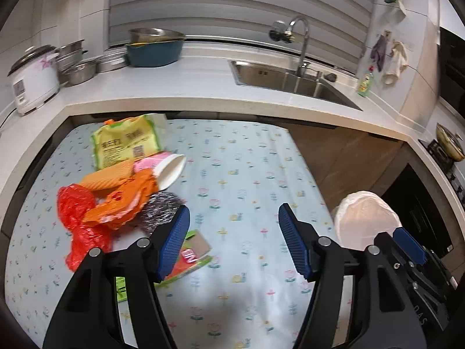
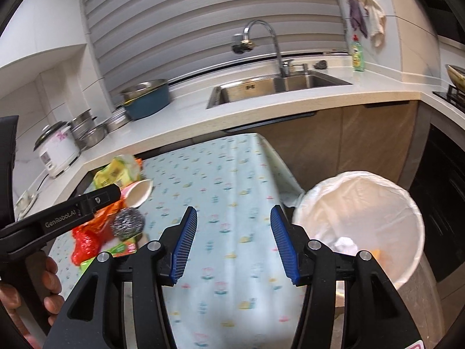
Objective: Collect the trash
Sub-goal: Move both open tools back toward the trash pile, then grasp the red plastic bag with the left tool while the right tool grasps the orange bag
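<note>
A heap of trash lies on the left of the flowered tablecloth [image 1: 247, 174]: a yellow-green packet [image 1: 128, 142], a paper cup [image 1: 170, 171] on its side, orange wrappers [image 1: 125, 200], a red plastic bag [image 1: 75, 218], a steel scourer [image 1: 158, 212] and a red-green packet [image 1: 191, 258]. My left gripper [image 1: 233, 208] is open and empty, just right of the heap. My right gripper [image 2: 234, 209] is also open and empty, over the cloth between the heap and the bin [image 2: 357, 218]. The white-lined bin holds crumpled paper [image 2: 344, 245] and an orange scrap [image 2: 376, 254].
A counter wraps around behind the table with a sink [image 1: 290, 78], a rice cooker [image 1: 33, 78], steel pots [image 1: 78, 67] and a blue basin [image 1: 154, 52]. A stove with a pan [image 1: 449, 145] stands at the right. A hand [image 2: 49, 285] holds the left gripper's handle.
</note>
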A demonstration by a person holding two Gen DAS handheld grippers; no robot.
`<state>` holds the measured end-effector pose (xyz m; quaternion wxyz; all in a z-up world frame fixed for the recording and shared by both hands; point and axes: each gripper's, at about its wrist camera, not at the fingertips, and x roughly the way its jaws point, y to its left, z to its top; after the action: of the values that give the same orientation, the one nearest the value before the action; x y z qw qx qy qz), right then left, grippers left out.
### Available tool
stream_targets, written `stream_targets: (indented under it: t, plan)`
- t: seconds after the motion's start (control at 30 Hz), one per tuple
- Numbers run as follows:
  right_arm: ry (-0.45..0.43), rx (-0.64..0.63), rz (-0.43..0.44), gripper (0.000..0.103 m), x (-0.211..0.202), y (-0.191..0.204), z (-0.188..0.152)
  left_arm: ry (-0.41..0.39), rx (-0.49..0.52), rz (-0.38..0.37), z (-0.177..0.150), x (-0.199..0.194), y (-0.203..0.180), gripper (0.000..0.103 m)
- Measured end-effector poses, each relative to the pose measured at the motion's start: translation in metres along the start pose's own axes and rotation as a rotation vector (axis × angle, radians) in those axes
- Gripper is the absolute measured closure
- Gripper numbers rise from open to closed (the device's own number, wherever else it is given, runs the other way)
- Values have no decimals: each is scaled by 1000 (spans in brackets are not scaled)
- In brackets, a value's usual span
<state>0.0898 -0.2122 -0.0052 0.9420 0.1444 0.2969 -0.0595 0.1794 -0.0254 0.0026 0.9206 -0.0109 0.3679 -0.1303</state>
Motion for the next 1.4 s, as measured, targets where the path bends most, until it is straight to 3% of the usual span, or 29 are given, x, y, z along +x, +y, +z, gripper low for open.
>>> stream_targets:
  t: [0.17,0.57,1.13,1.3,1.4]
  plan:
    - [24,-44,55,52,9,47,-6,-1,-25,105,-7,-7,48,37]
    - [85,-127,151,51,42,138,-20,76,-129,193,-31,3,151,35]
    - [185,-173,233,51,108,215,-28,178,-212,113,-46,50,199,31]
    - [216,-172,246,51,131,229,-29,197,-196,74,-43,62,198,51]
    - [240,-169,252,51,144,235,-33,197,-187,65,-43,65,198,57]
